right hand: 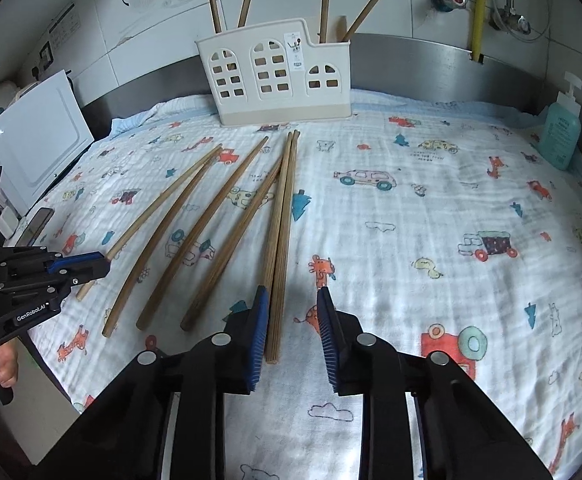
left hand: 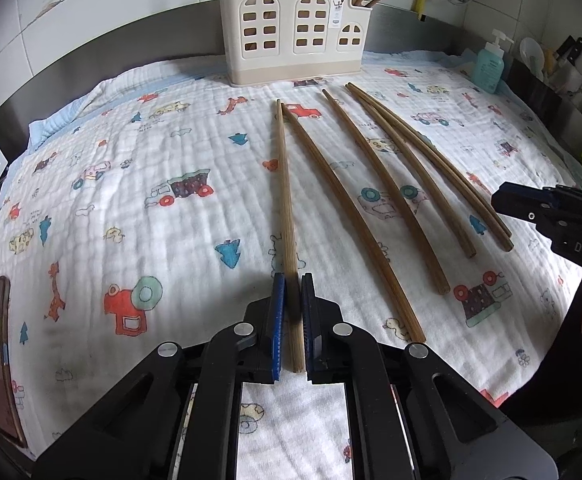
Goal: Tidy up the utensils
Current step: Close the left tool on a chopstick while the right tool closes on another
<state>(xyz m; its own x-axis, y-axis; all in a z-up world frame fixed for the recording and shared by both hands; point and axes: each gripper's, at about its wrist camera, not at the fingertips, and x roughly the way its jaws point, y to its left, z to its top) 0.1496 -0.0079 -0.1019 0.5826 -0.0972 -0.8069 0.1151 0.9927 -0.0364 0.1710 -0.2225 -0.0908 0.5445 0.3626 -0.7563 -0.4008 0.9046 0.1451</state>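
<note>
Wooden chopstick (left hand: 287, 208) lies on the printed cloth (left hand: 131, 208), its near end between our left gripper (left hand: 289, 280)'s nearly shut jaws, ready for the holder (left hand: 291, 40). From the right wrist, our right gripper (right hand: 293, 294) gapes empty around a touching pair (right hand: 281, 248).

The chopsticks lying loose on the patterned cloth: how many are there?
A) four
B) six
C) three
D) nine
B: six wooden chopsticks lie on the cloth in front of the cream holder, the two rightmost side by side between the open right gripper fingers.
</note>
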